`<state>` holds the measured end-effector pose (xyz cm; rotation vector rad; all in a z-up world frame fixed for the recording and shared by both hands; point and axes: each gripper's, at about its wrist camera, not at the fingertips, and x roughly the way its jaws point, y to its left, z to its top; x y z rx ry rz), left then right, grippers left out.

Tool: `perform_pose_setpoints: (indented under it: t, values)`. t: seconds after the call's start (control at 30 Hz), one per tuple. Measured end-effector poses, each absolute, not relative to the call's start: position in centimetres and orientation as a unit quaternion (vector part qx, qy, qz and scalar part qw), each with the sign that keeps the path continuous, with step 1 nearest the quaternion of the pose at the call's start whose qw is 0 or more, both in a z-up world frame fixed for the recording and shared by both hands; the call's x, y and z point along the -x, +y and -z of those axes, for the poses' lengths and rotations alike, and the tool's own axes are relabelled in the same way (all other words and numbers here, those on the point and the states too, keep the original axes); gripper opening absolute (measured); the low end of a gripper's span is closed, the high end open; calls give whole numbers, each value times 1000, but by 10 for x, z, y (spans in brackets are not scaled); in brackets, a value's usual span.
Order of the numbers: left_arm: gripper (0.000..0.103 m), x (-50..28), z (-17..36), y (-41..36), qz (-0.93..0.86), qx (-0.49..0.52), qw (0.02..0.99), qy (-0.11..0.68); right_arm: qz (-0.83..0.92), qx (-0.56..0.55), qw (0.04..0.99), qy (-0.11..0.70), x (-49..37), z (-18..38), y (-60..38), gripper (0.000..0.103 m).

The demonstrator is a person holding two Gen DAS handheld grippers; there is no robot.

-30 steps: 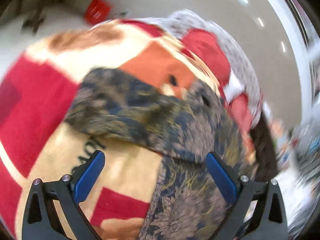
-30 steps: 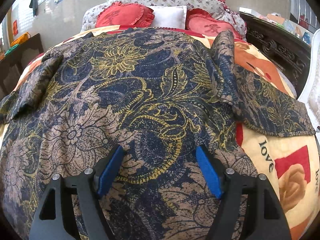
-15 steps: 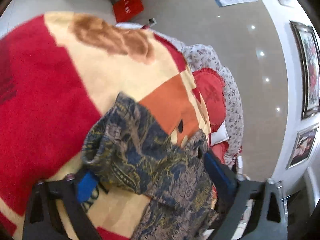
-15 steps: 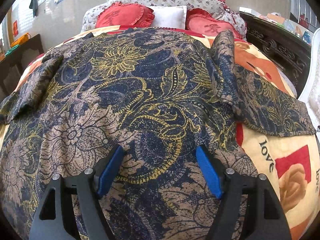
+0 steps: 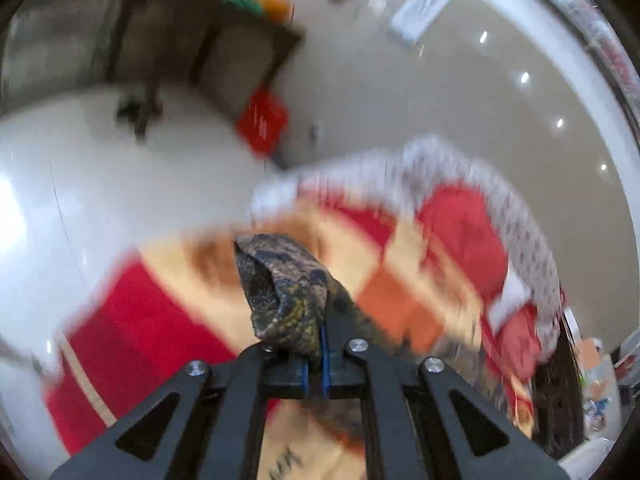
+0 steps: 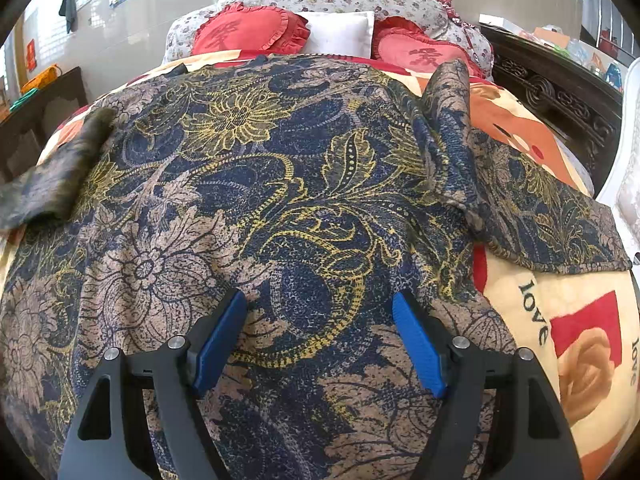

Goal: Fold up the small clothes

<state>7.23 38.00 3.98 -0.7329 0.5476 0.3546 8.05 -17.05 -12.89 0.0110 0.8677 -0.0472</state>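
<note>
A dark blue, tan and yellow floral garment [image 6: 280, 184] lies spread over the bed. My right gripper [image 6: 320, 340] is open and hovers just above its lower middle, with nothing between the fingers. My left gripper [image 5: 315, 360] is shut on the garment's left sleeve [image 5: 284, 292] and holds the bunched sleeve end lifted above the blanket. In the right wrist view that lifted sleeve [image 6: 56, 176] shows blurred at the far left. The right sleeve [image 6: 540, 216] lies flat, spread out to the right.
The bed has a red, cream and orange blanket [image 6: 568, 320]. Two red heart pillows [image 6: 248, 32] and a white pillow [image 6: 340, 34] lie at the headboard. Dark wooden furniture [image 6: 560, 96] stands at the right, a dark cabinet [image 5: 208, 48] and pale floor at the left.
My left gripper has closed on the left sleeve and lifted it, swinging fast so its view is blurred. The sleeve rises in the right wrist view. My right gripper has not moved.
</note>
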Motion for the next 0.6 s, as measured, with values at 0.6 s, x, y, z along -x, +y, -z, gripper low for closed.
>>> perform_pose_setpoints:
  t: [0.6]
  values:
    - [4, -167, -56, 145, 178, 255, 904, 295, 24, -4, 907, 420, -80, 129, -169, 86]
